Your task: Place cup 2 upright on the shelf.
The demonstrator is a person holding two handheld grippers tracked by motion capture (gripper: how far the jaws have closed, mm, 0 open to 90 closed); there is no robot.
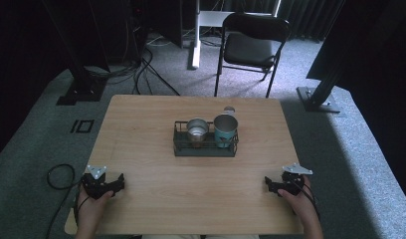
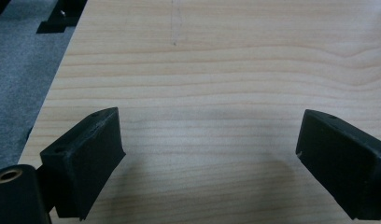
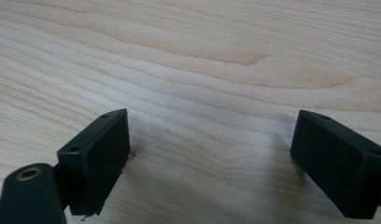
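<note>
A dark wire rack (image 1: 205,145) stands at the middle of the wooden table (image 1: 141,144). Inside it sit a shiny metal cup (image 1: 197,130) on the left and a teal cup (image 1: 225,129) on the right, both upright. My left gripper (image 1: 113,184) rests at the table's near left corner, held by a hand. In the left gripper view it (image 2: 209,149) stands open over bare wood. My right gripper (image 1: 271,185) rests at the near right edge. In the right gripper view it (image 3: 212,149) is open too, nothing between its jaws.
A black folding chair (image 1: 251,47) stands beyond the table's far edge. Black stand bases (image 1: 81,92) and cables lie on the grey carpet at the far left, another base (image 1: 318,99) at the far right. A cable loop (image 1: 59,177) trails off the left gripper.
</note>
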